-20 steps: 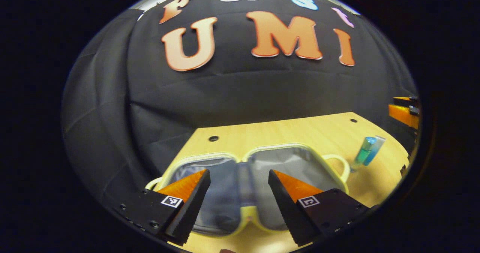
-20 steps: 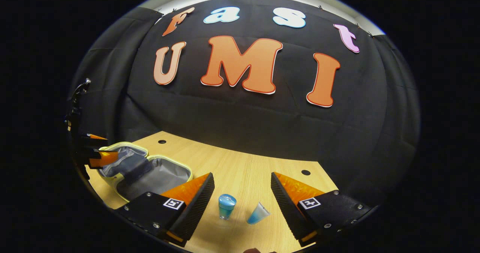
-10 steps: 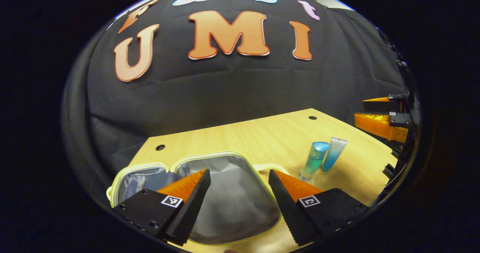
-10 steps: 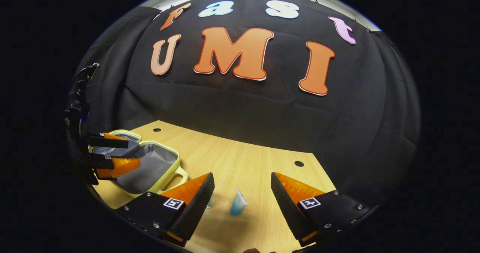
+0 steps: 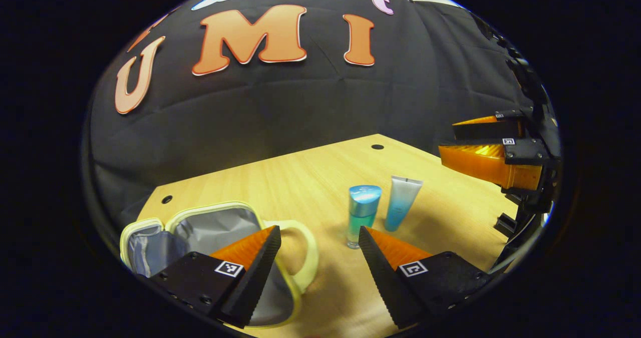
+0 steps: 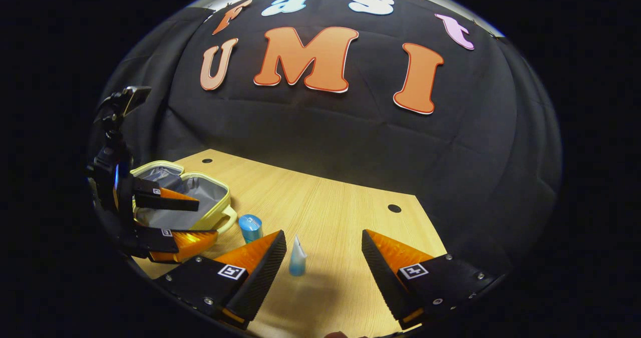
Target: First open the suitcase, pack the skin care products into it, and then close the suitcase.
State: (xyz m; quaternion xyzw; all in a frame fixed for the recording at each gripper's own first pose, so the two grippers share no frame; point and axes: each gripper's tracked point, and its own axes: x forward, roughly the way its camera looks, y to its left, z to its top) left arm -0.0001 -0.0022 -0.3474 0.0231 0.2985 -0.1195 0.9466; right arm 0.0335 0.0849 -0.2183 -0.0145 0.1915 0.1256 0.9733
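Left gripper view puts the small pale-yellow fabric suitcase with grey lining (image 5: pixel 210 228) at our far left, lying open flat on the light wooden desk (image 5: pixel 300 178), its loop handle turned toward the products. So we judge the opening done and the packing step in hand. Our left gripper (image 5: pixel 318 258) hangs above the desk with its fingers wide apart and nothing between them.

Just right of the handle stands the teal bottle with a blue cap (image 5: pixel 363 213), upright, and close beside it the translucent blue squeeze tube (image 5: pixel 402 203), standing on its cap end. The two are near each other but apart.

At the far right the right gripper (image 5: pixel 493 150) comes in from the side, fingers likewise spread and empty. In the right gripper view the tube (image 6: pixel 297 258) sits between the right gripper's (image 6: pixel 323 268) fingers but farther out, not yet reached.

To do this well, we would take one product at a time, low on the body where it is firmest. Both are tall and narrow and will probably tip at a nudge, so we should close around the tube squarely without brushing the bottle, then carry it over the rim and lay it in the lining.
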